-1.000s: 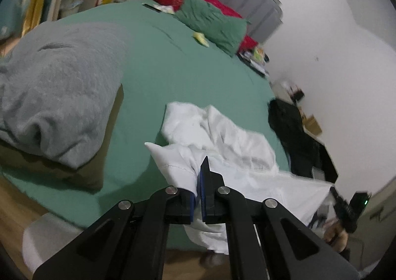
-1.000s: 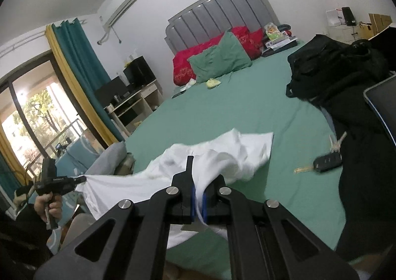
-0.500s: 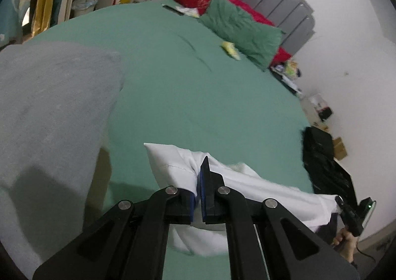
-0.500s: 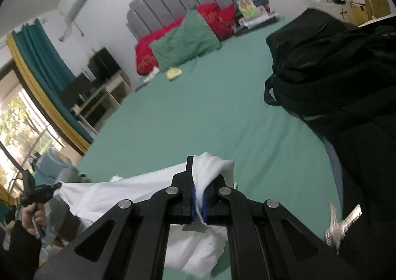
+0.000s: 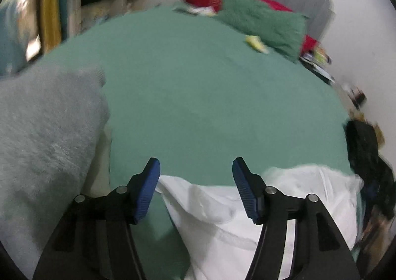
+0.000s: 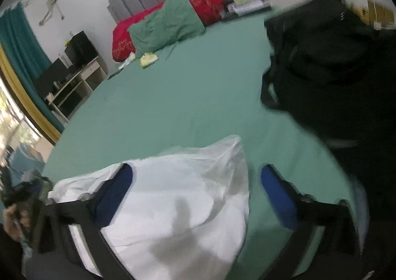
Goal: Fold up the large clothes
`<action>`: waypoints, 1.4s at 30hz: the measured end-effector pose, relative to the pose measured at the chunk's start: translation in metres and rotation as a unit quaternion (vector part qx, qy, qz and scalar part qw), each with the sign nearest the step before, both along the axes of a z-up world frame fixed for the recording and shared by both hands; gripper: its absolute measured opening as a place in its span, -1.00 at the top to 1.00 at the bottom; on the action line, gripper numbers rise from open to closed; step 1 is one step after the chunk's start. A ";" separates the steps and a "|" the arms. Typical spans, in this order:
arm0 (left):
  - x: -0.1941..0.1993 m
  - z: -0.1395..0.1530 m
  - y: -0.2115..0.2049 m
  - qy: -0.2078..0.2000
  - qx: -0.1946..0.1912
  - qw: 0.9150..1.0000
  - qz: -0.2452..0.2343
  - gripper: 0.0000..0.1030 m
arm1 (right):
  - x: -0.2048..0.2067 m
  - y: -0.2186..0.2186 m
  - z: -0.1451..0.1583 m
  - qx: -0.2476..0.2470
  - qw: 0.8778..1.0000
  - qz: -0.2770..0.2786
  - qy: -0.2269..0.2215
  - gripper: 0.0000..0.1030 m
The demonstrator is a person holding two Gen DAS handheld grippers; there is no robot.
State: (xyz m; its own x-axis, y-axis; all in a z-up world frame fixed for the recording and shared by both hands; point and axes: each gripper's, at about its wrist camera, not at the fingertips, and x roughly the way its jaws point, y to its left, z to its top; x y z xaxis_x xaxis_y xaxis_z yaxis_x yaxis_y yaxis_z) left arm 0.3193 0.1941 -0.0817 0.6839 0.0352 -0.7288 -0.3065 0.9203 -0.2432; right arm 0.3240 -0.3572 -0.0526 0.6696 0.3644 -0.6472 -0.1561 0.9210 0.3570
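We see both claws standing apart over the green bed (image 5: pixel 210 97), where half a second ago each was clamped on a corner of the white garment (image 5: pixel 247 208). The left claw (image 5: pixel 195 188) has just been opening; its blue pads (image 5: pixel 148 188) are spread and touch no cloth, the garment's corner lying loose below and between them. The right claw (image 6: pixel 195 193) has likewise just been opening to its widest, the garment (image 6: pixel 188 196) slack on the sheet under the gap. The garment lies along the bed's near edge, between the grey blanket (image 5: pixel 47 136) at the left edge and the black bag (image 6: pixel 329 62) at the right. Both views are blurred.
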 end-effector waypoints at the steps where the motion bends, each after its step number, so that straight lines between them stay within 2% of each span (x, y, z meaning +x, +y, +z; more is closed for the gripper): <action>1: -0.001 0.002 -0.020 0.004 0.019 0.998 -0.052 -0.26 | -0.004 0.001 0.007 -0.008 1.000 0.001 -0.010 -1.00; 3: -0.001 0.000 -0.058 0.026 0.060 0.989 -0.133 -0.26 | -0.014 0.009 0.022 -0.032 0.999 0.015 -0.030 -1.00; 4: -0.002 -0.005 -0.083 0.040 0.092 0.979 -0.180 -0.26 | -0.018 0.018 0.027 -0.043 0.998 0.035 -0.039 -1.00; 5: -0.002 -0.009 -0.098 0.047 0.108 0.971 -0.210 -0.26 | -0.025 0.030 0.032 -0.054 0.995 0.068 -0.050 -1.00; 6: -0.002 -0.013 -0.114 0.052 0.118 0.961 -0.243 -0.26 | -0.036 0.051 0.036 -0.081 0.987 0.124 -0.065 -1.00; 7: -0.002 -0.019 -0.127 0.057 0.120 0.953 -0.271 -0.26 | -0.043 0.065 0.036 -0.105 0.980 0.152 -0.072 -1.00; 8: -0.002 -0.021 -0.133 0.063 0.120 0.949 -0.283 -0.26 | -0.057 0.090 0.032 -0.153 0.963 0.204 -0.084 -0.99; 10: -0.001 -0.029 -0.145 0.078 0.125 0.943 -0.298 -0.26 | -0.074 0.121 0.018 -0.209 0.936 0.268 -0.090 -0.97; 12: 0.001 -0.033 -0.149 0.088 0.124 0.943 -0.295 -0.26 | -0.081 0.143 0.000 -0.249 0.917 0.304 -0.076 -0.65; 13: 0.001 -0.034 -0.149 0.091 0.120 0.944 -0.293 -0.26 | -0.081 0.151 -0.010 -0.270 0.909 0.310 -0.069 -0.34; 14: 0.000 -0.033 -0.147 0.092 0.113 0.945 -0.291 -0.26 | -0.081 0.157 -0.018 -0.290 0.902 0.314 -0.061 -0.13; 15: 0.001 -0.034 -0.148 0.094 0.112 0.945 -0.292 -0.26 | -0.080 0.161 -0.027 -0.300 0.898 0.317 -0.057 -0.05; 16: 0.001 -0.034 -0.149 0.096 0.116 0.944 -0.295 -0.26 | -0.079 0.162 -0.031 -0.296 0.899 0.318 -0.054 0.16; 17: 0.003 -0.036 -0.148 0.096 0.119 0.943 -0.296 -0.26 | -0.077 0.161 -0.033 -0.289 0.901 0.321 -0.049 0.47; 18: -0.002 -0.038 -0.149 0.096 0.122 0.942 -0.299 -0.26 | -0.075 0.162 -0.034 -0.283 0.902 0.324 -0.046 0.62; 19: -0.002 -0.037 -0.148 0.097 0.123 0.941 -0.301 -0.26 | -0.074 0.161 -0.032 -0.279 0.904 0.322 -0.048 0.88; 22: 0.002 -0.034 -0.146 0.097 0.122 0.939 -0.306 -0.26 | -0.059 0.153 -0.020 -0.233 0.923 0.302 -0.047 0.96; 27: 0.012 -0.032 -0.146 0.100 0.111 0.932 -0.331 -0.26 | -0.018 0.121 -0.006 -0.127 0.966 0.225 -0.031 0.97; 28: 0.014 -0.032 -0.147 0.101 0.114 0.930 -0.334 -0.26 | -0.010 0.115 -0.005 -0.106 0.971 0.212 -0.025 0.97; 32: 0.040 -0.042 -0.148 0.127 0.152 0.926 -0.322 -0.26 | 0.024 0.103 -0.010 -0.072 0.984 0.162 -0.003 0.97; 34: 0.057 -0.048 -0.145 0.137 0.162 0.927 -0.310 -0.26 | 0.037 0.095 -0.021 -0.050 0.990 0.130 0.017 0.96; 36: 0.076 -0.052 -0.140 0.144 0.173 0.931 -0.288 -0.26 | 0.041 0.089 -0.035 -0.063 0.992 0.107 0.031 0.94; 37: 0.086 -0.055 -0.137 0.151 0.182 0.933 -0.270 -0.26 | 0.041 0.087 -0.039 -0.068 0.992 0.100 0.037 0.83; 39: 0.101 -0.059 -0.134 0.162 0.201 0.933 -0.252 -0.26 | 0.040 0.077 -0.041 -0.068 0.994 0.082 0.036 0.16; 40: 0.109 -0.061 -0.133 0.163 0.209 0.932 -0.246 -0.26 | 0.040 0.072 -0.039 -0.067 0.995 0.072 0.030 -0.36; 41: 0.114 -0.062 -0.131 0.164 0.215 0.932 -0.242 -0.26 | 0.040 0.066 -0.035 -0.060 0.996 0.063 0.022 -0.58; 42: 0.124 -0.063 -0.128 0.164 0.225 0.933 -0.230 -0.26 | 0.037 0.060 -0.031 -0.051 0.997 0.054 0.013 -0.59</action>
State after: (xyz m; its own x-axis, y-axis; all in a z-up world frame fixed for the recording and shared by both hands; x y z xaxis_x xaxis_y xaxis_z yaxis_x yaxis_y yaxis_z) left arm 0.4429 0.0660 -0.1447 0.4444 0.1466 -0.8837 0.1552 0.9590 0.2372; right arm 0.3607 -0.2976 -0.0833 0.6128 0.3648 -0.7010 -0.2481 0.9310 0.2676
